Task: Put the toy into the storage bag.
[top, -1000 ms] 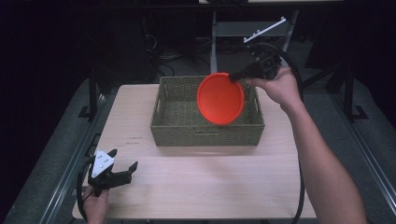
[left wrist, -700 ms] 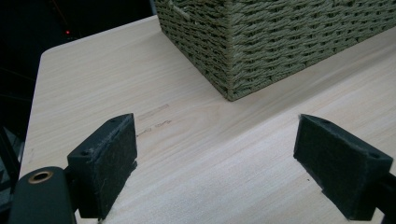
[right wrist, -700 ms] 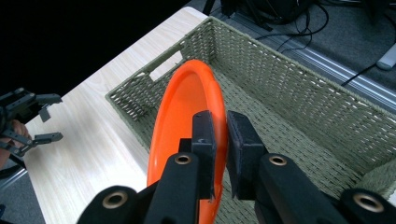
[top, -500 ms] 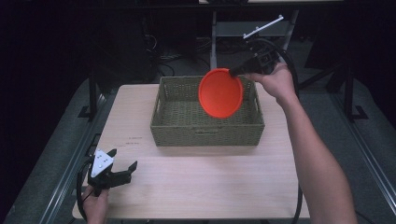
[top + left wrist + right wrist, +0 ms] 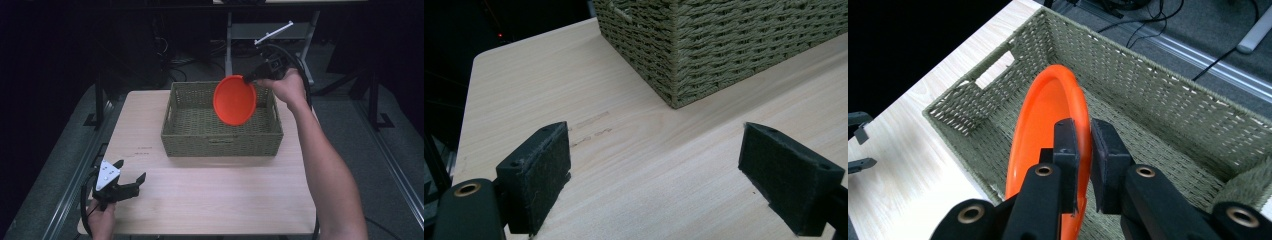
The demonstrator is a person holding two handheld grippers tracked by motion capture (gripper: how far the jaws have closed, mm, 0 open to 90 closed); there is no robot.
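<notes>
Dark room w/ cables and a metal stand on the floor beyond; a pale wooden table took up the middle. Its near half and left side lay bare, so plenty of free room there. The woven basket sat toward the far edge, roughly centred, w/ a strip of tabletop on either side. In the right gripper view, the stretch of basket floor beside the plate was bare.

The right gripper, at the basket's far right corner, had its jaws clamped on the rim of the orange plate. Plate was held on edge, nearly upright, above the basket's right half, its lower rim dipping inside the walls.

The left gripper rested at the table's near left corner, jaws wide apart w/ nothing between them, well apart from the basket.
</notes>
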